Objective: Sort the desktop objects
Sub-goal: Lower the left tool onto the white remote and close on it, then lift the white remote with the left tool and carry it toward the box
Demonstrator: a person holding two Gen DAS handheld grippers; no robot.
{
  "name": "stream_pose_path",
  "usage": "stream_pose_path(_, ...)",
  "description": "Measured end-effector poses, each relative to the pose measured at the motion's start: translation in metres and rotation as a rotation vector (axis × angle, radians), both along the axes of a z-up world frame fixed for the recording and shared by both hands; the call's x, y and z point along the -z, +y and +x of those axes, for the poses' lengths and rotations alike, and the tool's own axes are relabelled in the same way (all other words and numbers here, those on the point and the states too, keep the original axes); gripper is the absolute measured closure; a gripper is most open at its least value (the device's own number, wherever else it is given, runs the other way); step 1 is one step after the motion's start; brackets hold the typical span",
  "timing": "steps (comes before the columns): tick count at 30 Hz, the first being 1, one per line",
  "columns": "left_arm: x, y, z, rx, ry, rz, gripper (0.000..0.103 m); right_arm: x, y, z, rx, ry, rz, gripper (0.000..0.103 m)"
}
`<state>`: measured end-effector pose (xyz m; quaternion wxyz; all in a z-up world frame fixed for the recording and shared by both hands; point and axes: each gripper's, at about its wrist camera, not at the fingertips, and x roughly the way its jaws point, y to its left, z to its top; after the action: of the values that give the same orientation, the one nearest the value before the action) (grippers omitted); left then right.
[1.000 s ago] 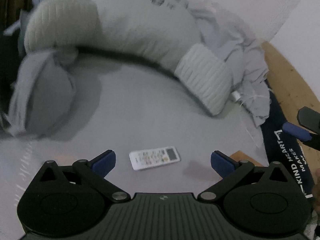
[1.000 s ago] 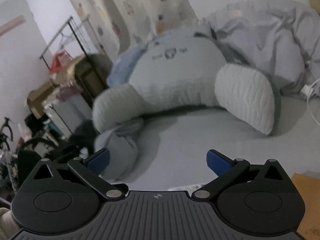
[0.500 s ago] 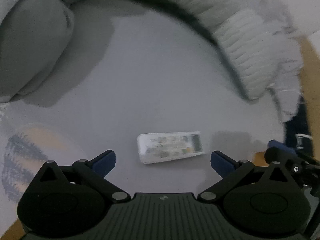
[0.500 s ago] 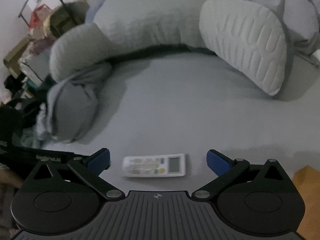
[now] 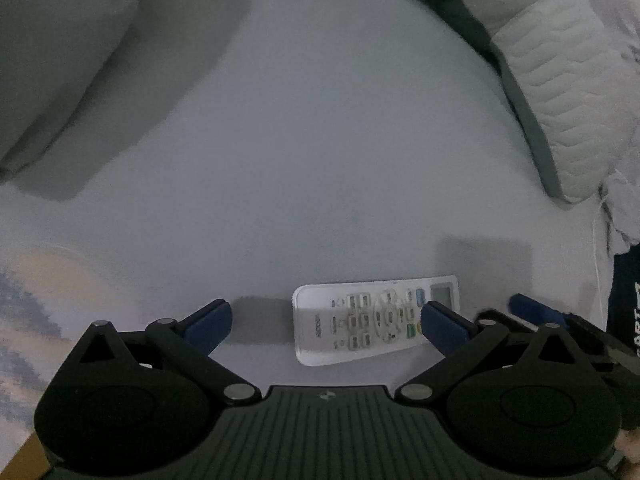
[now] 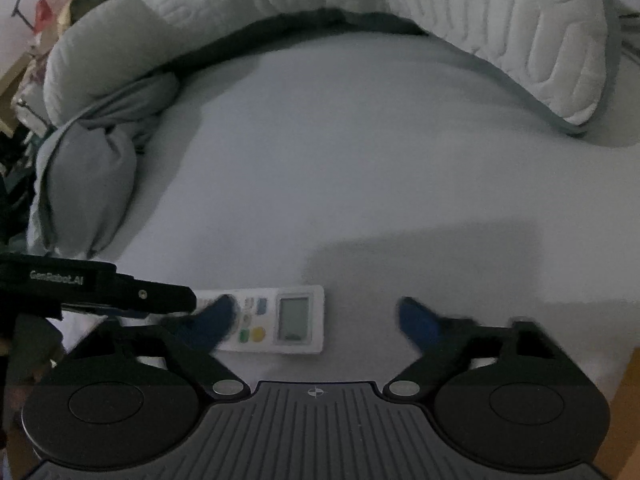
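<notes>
A white remote control [image 5: 360,322] with a small screen lies flat on the grey sheet. In the left wrist view it lies between the blue pads of my open left gripper [image 5: 326,322], its right pad over the remote's screen end. In the right wrist view the remote [image 6: 288,320] lies between the pads of my open right gripper [image 6: 320,320], the left pad over its buttons. The left gripper's black arm [image 6: 100,288] reaches in from the left. Neither gripper holds anything.
A large quilted grey cushion [image 6: 500,28] curves around the back and right. A bunched grey cloth [image 6: 88,168] lies at the left. A dark printed fabric [image 5: 626,308] is at the right edge. A wooden surface [image 6: 624,400] shows at the lower right.
Both grippers have come down and forward onto the remote, which now looks larger and sits between each pair of pads. The jaws have stayed open.
</notes>
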<state>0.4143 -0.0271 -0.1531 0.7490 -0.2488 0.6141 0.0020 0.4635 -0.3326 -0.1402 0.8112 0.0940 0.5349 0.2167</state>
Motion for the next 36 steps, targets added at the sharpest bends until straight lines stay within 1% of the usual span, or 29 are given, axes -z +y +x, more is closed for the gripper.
stream_pose_path(1,0.002,-0.001,0.001,0.003,0.005,0.001,0.002,0.003,0.003,0.001,-0.016,0.006,-0.012,0.025)
stream_pose_path(3,0.003,-0.003,0.001,0.004,0.006,0.007,0.002,0.01,0.005,0.005,-0.045,0.01,-0.021,0.037)
stream_pose_path(5,0.003,-0.004,0.002,0.003,0.007,0.006,0.005,0.013,0.007,0.006,-0.063,0.015,-0.018,0.038)
stream_pose_path(8,0.0,0.0,0.0,0.0,0.008,-0.008,0.015,0.017,0.009,0.006,-0.083,0.025,0.0,0.047)
stream_pose_path(9,0.0,0.002,-0.001,0.0,0.008,-0.014,0.02,0.017,0.009,0.008,-0.082,0.025,0.006,0.047)
stream_pose_path(12,0.003,0.005,-0.003,-0.007,0.009,-0.029,0.026,0.018,0.006,0.006,-0.095,0.029,0.011,0.048)
stream_pose_path(14,0.004,0.007,-0.004,-0.015,0.01,-0.05,0.034,0.021,0.006,0.01,-0.095,0.033,0.025,0.048)
stream_pose_path(15,0.004,0.008,-0.005,-0.016,0.012,-0.058,0.042,0.021,0.006,0.011,-0.096,0.036,0.033,0.048)
stream_pose_path(16,0.005,0.008,-0.004,-0.017,0.012,-0.062,0.047,0.021,0.007,0.012,-0.102,0.037,0.034,0.048)
stream_pose_path(18,0.008,0.007,-0.003,-0.019,0.01,-0.064,0.05,0.021,0.008,0.012,-0.113,0.039,0.037,0.05)
stream_pose_path(22,0.01,0.004,-0.004,-0.025,0.007,-0.07,0.05,0.022,0.013,0.009,-0.135,0.044,0.04,0.05)
stream_pose_path(24,0.01,0.003,-0.004,-0.022,0.001,-0.064,0.05,0.022,0.013,0.009,-0.125,0.049,0.056,0.053)
stream_pose_path(28,0.011,-0.001,0.0,-0.014,-0.009,-0.051,0.05,0.022,0.017,0.007,-0.102,0.04,0.053,0.054)
stream_pose_path(30,0.01,-0.002,-0.001,-0.002,-0.015,-0.052,0.051,0.02,0.017,0.006,-0.092,0.039,0.051,0.056)
stream_pose_path(36,0.004,-0.006,-0.004,0.013,-0.023,-0.072,0.051,0.008,0.021,0.0,-0.08,0.028,0.009,0.056)
